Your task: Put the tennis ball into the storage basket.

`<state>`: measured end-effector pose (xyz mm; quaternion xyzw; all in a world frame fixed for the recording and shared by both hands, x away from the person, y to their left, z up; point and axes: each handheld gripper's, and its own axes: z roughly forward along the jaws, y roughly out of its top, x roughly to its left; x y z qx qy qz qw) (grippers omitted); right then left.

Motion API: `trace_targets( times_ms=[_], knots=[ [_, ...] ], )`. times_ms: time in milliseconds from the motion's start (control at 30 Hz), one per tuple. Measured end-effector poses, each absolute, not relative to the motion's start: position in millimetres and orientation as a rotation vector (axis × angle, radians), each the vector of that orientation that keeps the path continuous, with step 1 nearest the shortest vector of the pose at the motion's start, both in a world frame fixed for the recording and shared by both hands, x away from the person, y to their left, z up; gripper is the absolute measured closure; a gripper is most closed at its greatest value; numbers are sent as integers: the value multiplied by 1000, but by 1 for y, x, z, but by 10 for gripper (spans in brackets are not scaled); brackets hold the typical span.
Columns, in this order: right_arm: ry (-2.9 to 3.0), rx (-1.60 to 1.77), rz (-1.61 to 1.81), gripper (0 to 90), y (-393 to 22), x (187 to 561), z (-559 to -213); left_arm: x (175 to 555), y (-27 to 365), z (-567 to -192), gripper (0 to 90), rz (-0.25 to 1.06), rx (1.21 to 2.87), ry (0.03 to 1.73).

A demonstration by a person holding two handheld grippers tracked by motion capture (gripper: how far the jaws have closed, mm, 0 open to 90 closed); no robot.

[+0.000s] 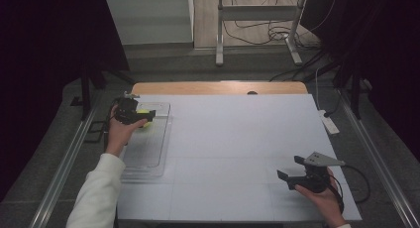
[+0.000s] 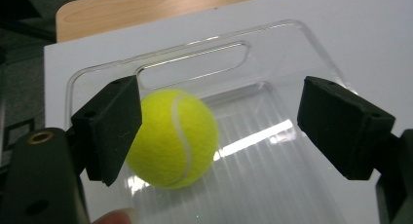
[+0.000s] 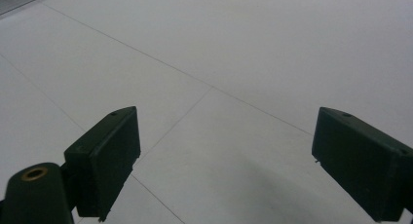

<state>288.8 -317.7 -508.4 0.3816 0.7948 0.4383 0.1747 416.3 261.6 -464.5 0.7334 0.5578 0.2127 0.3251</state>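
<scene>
A yellow tennis ball [image 2: 173,139] lies at the far end of a clear plastic tray [image 2: 272,151], close to its handle slot. My left gripper [image 2: 219,121] is open, jaws wide apart on either side of the ball. Its left jaw sits against or just in front of the ball, and the right jaw stands well clear. From above, the left gripper [image 1: 143,116] hovers over the ball [image 1: 142,110] at the far end of the tray [image 1: 148,148] on the table's left. My right gripper [image 1: 291,167] is open and holds nothing near the front right corner; its own view shows the right gripper [image 3: 224,156] over bare white surface.
The white board [image 1: 237,139] covers a wooden table [image 1: 218,87]. A white power strip [image 1: 328,122] lies just off the right edge. A metal stand [image 1: 257,20] and cables are on the floor behind.
</scene>
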Motion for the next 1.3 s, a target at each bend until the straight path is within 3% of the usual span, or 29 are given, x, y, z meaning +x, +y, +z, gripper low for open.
trace_targets(
  times_ms=[1300],
  knots=[
    [2247, 1077, 1288, 112, -322, 290, -508, 332, 247, -446, 181, 463, 1816, 1200]
  ],
)
